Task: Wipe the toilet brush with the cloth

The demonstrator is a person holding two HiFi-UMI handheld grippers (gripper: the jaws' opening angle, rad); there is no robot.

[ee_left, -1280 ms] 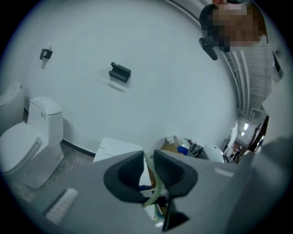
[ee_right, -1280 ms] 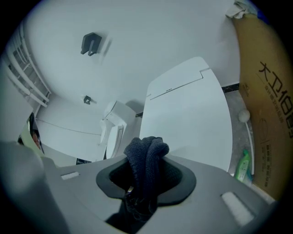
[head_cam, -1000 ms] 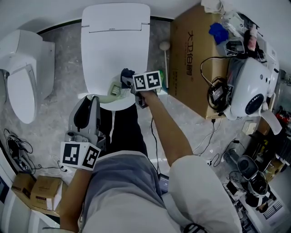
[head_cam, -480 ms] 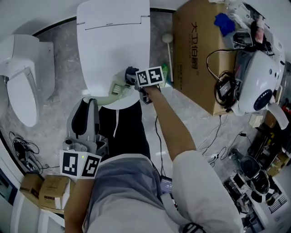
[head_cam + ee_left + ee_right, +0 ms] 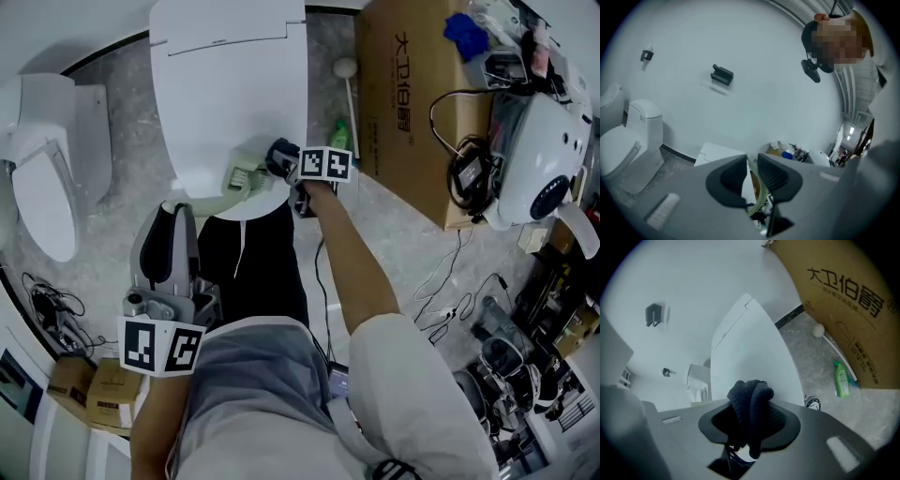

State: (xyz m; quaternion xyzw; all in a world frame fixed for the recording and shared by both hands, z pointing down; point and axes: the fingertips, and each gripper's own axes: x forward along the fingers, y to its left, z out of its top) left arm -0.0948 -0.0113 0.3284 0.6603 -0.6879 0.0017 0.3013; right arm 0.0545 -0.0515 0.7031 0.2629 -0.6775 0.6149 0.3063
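Note:
A pale green toilet brush (image 5: 244, 173) lies across the front rim of the white toilet (image 5: 225, 84), whose lid is closed. My left gripper (image 5: 178, 208) is shut on the thin curved handle of the brush (image 5: 756, 187), seen between the jaws of the left gripper (image 5: 751, 161). My right gripper (image 5: 289, 167) is shut on a dark knitted cloth (image 5: 279, 155), held just right of the brush head. In the right gripper view the cloth (image 5: 750, 411) bulges up out of the right gripper (image 5: 750, 404) and hides the brush.
A large cardboard box (image 5: 412, 94) stands right of the toilet, with a green bottle (image 5: 340, 136) and a white-tipped stick (image 5: 347, 75) on the floor beside it. A second toilet (image 5: 47, 159) is at the left. Cables and a white machine (image 5: 539, 159) crowd the right.
My right gripper with the cloth has shifted a little to the right along the toilet's front rim. The left gripper still holds the brush handle in the same pose.

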